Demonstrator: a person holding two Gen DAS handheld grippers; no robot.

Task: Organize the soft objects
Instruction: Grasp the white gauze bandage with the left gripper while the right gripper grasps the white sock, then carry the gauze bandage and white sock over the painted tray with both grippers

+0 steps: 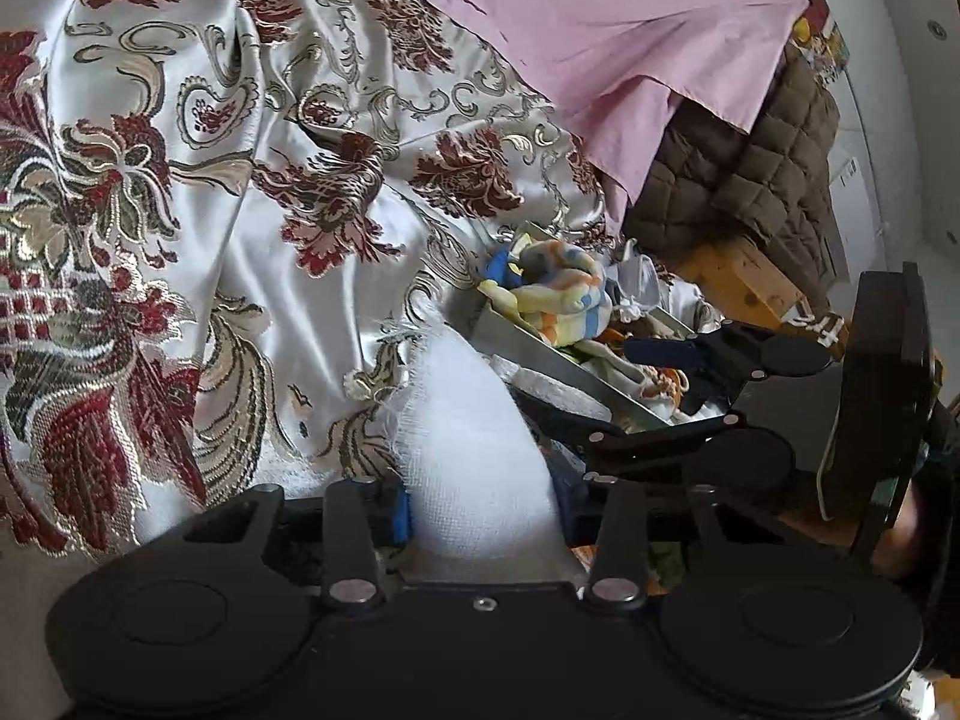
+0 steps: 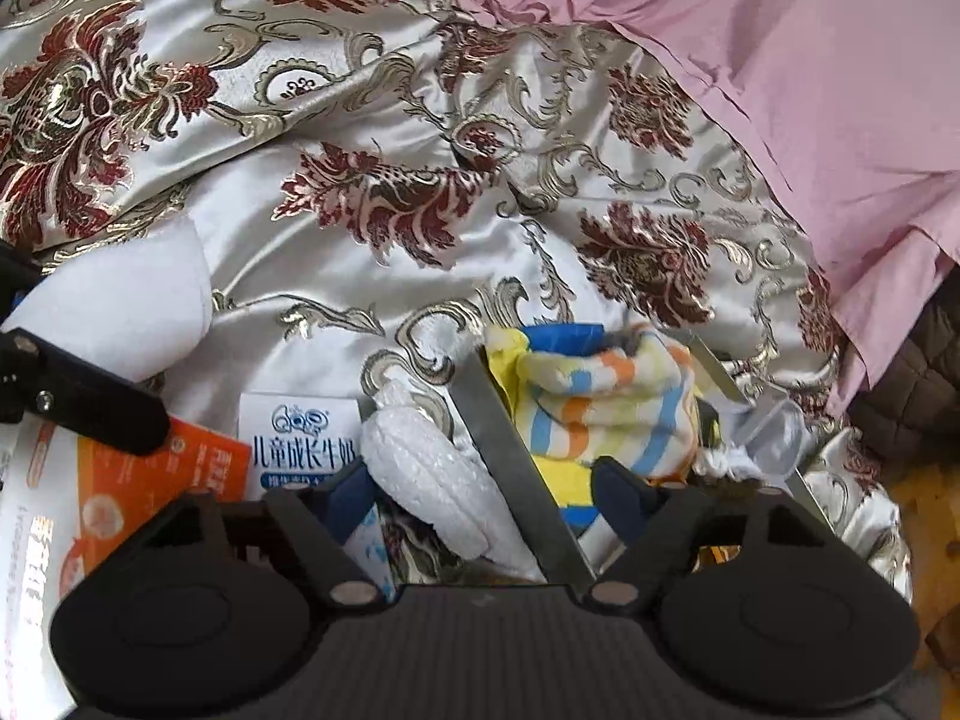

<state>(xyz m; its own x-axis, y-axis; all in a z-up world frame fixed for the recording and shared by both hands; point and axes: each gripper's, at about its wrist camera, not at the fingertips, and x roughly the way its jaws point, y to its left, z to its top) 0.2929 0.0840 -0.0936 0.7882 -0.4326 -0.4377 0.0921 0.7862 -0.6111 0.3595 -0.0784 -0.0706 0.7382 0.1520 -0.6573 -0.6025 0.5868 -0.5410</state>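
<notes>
White gauze (image 1: pixel 474 456) hides left tool (image 1: pixel 483 516) tips (clamped), right tool (image 2: pixel 483 495) spread

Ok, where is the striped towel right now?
In the right wrist view the striped towel sits bunched in the metal bin, centre-right, just beyond the right hand-held gripper, on the brocade cloth.

Count by kind, both wrist views.

Brocade cloth (image 1: pixel 252 192), silver with red floral pattern: 1.
Pink sheet (image 1: pixel 630 30): 1.
Brown quilted item (image 1: pixel 750 180): 1.
White gauze cloth (image 1: pixel 474 462): 1.
Striped towel (image 2: pixel 606 402), orange, blue and yellow: 1.
Metal tray (image 2: pixel 516 468): 1.
White padded pieces (image 2: pixel 432 474) beside the tray's left edge: at least 1; exact number unclear.
Printed cartons: 2, one white milk carton (image 2: pixel 300 444), one orange box (image 2: pixel 132 480).
Tools: 2, left tool (image 1: pixel 480 516), right tool (image 2: pixel 486 498).
</notes>
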